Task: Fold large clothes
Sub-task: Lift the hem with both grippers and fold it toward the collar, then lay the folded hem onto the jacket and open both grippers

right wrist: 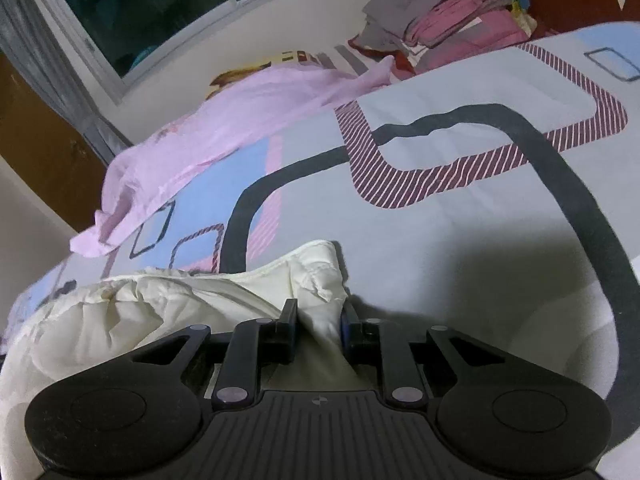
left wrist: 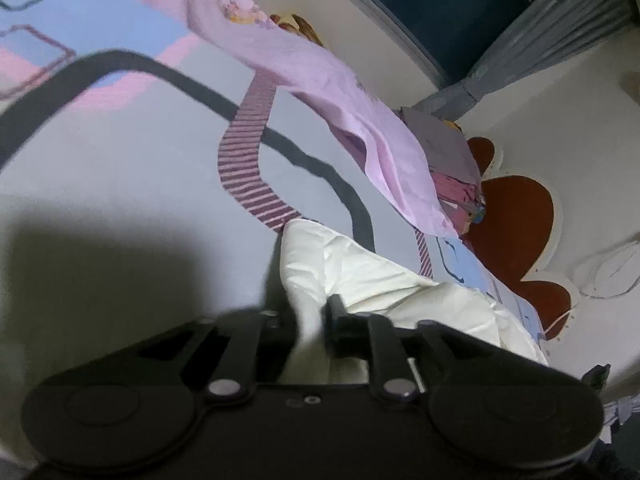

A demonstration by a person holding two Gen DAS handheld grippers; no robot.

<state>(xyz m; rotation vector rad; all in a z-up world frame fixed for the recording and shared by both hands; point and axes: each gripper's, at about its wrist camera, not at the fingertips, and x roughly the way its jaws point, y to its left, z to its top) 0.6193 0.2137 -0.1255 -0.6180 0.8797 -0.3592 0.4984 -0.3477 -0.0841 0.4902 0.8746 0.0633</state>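
You are working over a bed covered by a pale grey bedsheet printed with dark grey curved bands, maroon-striped bands and blue and pink blocks (left wrist: 132,184) (right wrist: 460,248). Behind it runs a cream wall with a dark, metal-framed window (left wrist: 452,4) (right wrist: 148,4) and a grey curtain (left wrist: 560,36) (right wrist: 40,56). A cream headboard with dark red flower-shaped panels (left wrist: 516,208) stands at one end, and a brown wooden panel (right wrist: 44,152) shows at the left of the right wrist view.

A thin lilac garment (left wrist: 320,80) (right wrist: 224,120) lies spread along the wall side of the bed. Near the headboard sits a pile of folded grey and pink clothes (left wrist: 452,160) (right wrist: 452,12).

The task's thing, a cream-white crumpled cloth garment (left wrist: 360,276) (right wrist: 168,312), lies on the near part of the bed, bunched rather than flat. Its long axis runs between your two hands: from your left hand-held gripper (left wrist: 308,320) it stretches away to the right towards the headboard side, and from your right hand-held gripper (right wrist: 318,320) it stretches to the left. One end or corner of it peaks upward at each grip.

Each hand-held gripper is narrowed onto a fold of this cream cloth, with the fabric pinched between its fingers.
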